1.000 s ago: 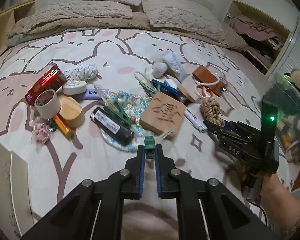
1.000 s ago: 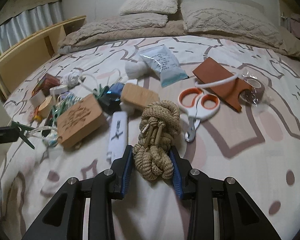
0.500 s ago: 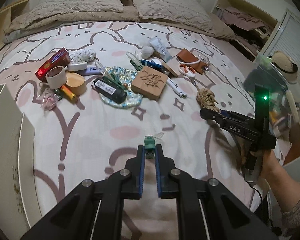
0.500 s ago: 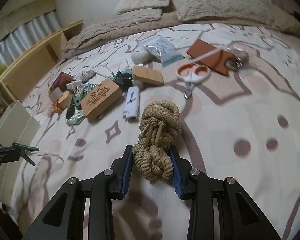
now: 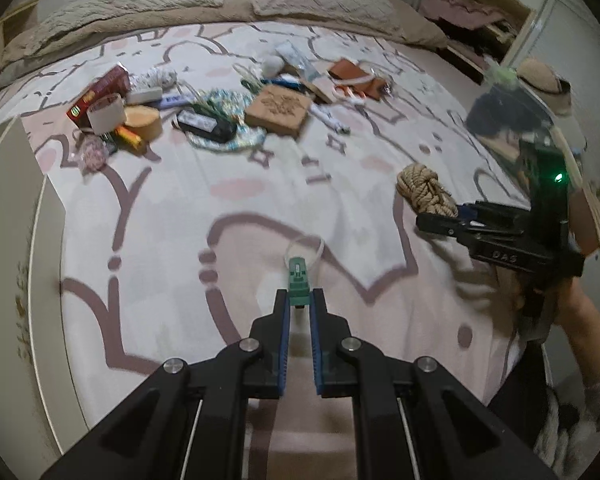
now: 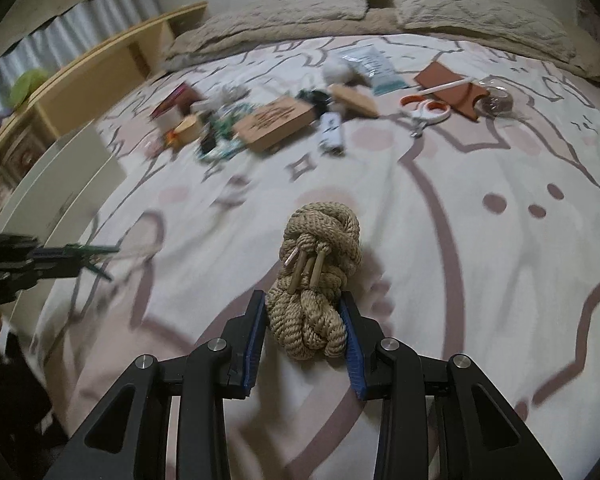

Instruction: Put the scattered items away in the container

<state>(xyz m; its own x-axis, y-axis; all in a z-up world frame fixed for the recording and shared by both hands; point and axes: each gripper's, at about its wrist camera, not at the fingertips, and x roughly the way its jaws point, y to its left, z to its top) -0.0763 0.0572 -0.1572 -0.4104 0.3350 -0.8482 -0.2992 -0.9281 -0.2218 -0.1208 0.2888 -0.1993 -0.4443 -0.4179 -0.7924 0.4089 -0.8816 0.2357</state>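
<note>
My left gripper (image 5: 299, 300) is shut on a small green clip (image 5: 298, 280) with a clear loop on it, held above the bedspread. It also shows at the left edge of the right wrist view (image 6: 96, 254). My right gripper (image 6: 306, 312) is shut on a bundle of tan rope (image 6: 314, 276), also held above the bed; the rope shows in the left wrist view (image 5: 424, 190) at the right. A white container (image 5: 8, 240) stands at the bed's left edge, also in the right wrist view (image 6: 56, 184). The scattered items lie far off near the pillows.
The pile holds a carved wooden box (image 5: 280, 108), a red box (image 5: 100, 92), a tape roll (image 5: 106, 114), a black remote (image 5: 206, 124), orange-handled scissors (image 6: 426, 110) and a brown wallet (image 6: 448, 86). Wooden shelving (image 6: 100, 68) runs along the bed's left side.
Both grippers have pulled back from the pile toward the foot of the bed, carrying the clip and the rope. The white container has come further into view at the left.
</note>
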